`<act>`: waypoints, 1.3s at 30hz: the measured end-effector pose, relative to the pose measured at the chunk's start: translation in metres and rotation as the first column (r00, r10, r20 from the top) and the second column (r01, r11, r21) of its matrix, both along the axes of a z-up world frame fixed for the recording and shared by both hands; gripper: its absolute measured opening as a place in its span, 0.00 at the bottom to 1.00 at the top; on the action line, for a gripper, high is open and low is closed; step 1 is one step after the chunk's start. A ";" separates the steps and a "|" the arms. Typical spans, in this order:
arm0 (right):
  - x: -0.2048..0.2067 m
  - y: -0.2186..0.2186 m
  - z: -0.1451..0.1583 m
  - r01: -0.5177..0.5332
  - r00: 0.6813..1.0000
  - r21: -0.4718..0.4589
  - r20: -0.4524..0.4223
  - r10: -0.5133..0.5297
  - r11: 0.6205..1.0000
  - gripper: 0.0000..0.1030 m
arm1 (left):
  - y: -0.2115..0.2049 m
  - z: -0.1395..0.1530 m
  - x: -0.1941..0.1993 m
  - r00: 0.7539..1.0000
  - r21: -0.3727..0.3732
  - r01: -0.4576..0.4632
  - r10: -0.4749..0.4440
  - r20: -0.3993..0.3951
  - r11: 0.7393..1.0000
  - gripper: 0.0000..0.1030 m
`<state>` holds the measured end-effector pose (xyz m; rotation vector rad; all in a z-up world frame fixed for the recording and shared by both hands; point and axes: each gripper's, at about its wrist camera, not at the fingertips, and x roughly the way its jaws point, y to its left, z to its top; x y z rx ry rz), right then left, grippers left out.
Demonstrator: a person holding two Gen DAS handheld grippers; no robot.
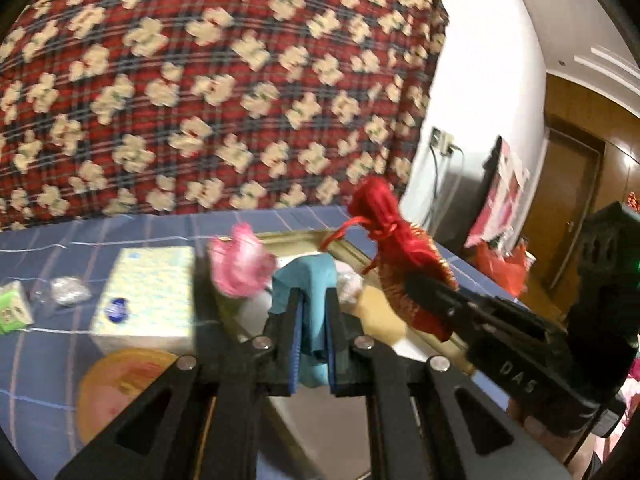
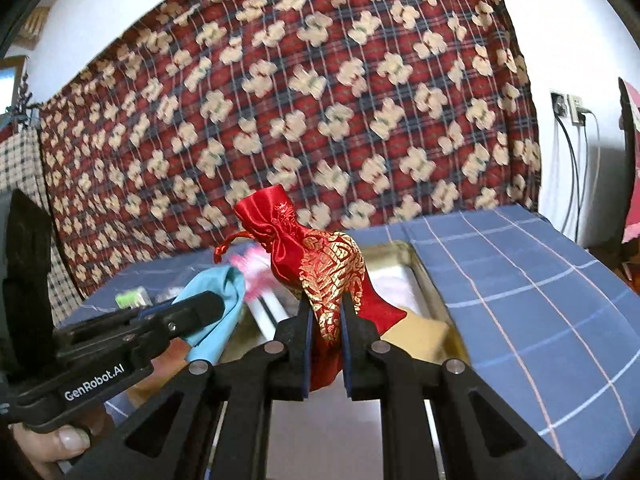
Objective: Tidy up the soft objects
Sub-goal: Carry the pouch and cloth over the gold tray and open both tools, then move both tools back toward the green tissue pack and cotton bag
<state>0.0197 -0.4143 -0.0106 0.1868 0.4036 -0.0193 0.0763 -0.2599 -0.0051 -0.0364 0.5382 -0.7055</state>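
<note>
1. Left gripper (image 1: 312, 320) is clenched on a teal cloth (image 1: 306, 280); the cloth sits between the two fingers and bulges out above their tips.
2. Right gripper (image 2: 325, 332) is clamped on a red pouch (image 2: 316, 256) with gold brocade; the fingers pinch its lower body, and its tied neck and red cord rise above the tips, leaning left.
3. From the left wrist, the red pouch (image 1: 396, 256) shows to the right of the teal cloth, held in the right gripper (image 1: 416, 284), which comes in from the right edge.
4. From the right wrist, the teal cloth (image 2: 224, 296) shows at the left, held in the left gripper (image 2: 200, 308); a hand (image 2: 52, 444) grips that tool's handle at the lower left corner.
5. Both held things hang above a gold-rimmed tray (image 2: 430, 280) that lies on the bed (image 2: 520, 280), covered in a blue checked sheet.
6. A pink fluffy thing (image 1: 240, 268) sits just left of the teal cloth, at the tray's near-left edge; it is too blurred to name.
7. A tissue box (image 1: 148, 296) lies on the bed left of the tray, with a small green packet (image 1: 14, 308) near the bed's left edge and a clear wrapped item (image 1: 66, 290) between them.
8. A round orange thing (image 1: 120, 388) lies in front of the tissue box.
9. A red patterned blanket (image 2: 320, 100) hangs behind the bed.
</note>
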 end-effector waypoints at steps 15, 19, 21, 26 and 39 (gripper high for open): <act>-0.015 -0.024 -0.011 0.074 0.997 0.036 0.016 -0.075 0.997 0.66 | -0.006 -0.006 -0.011 1.000 0.019 0.003 -0.003 0.011 1.000 0.63; -0.018 -0.022 -0.006 0.064 0.997 0.041 0.046 -0.066 0.997 0.69 | 0.007 0.001 -0.013 0.999 0.020 -0.017 0.016 0.038 1.000 0.63; -0.016 -0.017 -0.003 0.038 0.998 0.041 0.047 -0.040 0.998 0.70 | 0.017 0.006 -0.015 0.998 0.013 -0.031 0.030 0.058 0.999 0.67; 0.000 0.007 0.004 -0.077 0.997 0.026 0.028 0.076 0.997 0.75 | 0.054 0.014 -0.012 0.988 0.021 -0.109 0.106 0.117 0.994 0.74; 0.102 0.113 0.050 -0.386 0.916 0.065 -0.088 0.391 0.920 0.75 | 0.194 -0.016 0.089 0.827 0.221 -0.560 0.555 0.089 0.799 0.94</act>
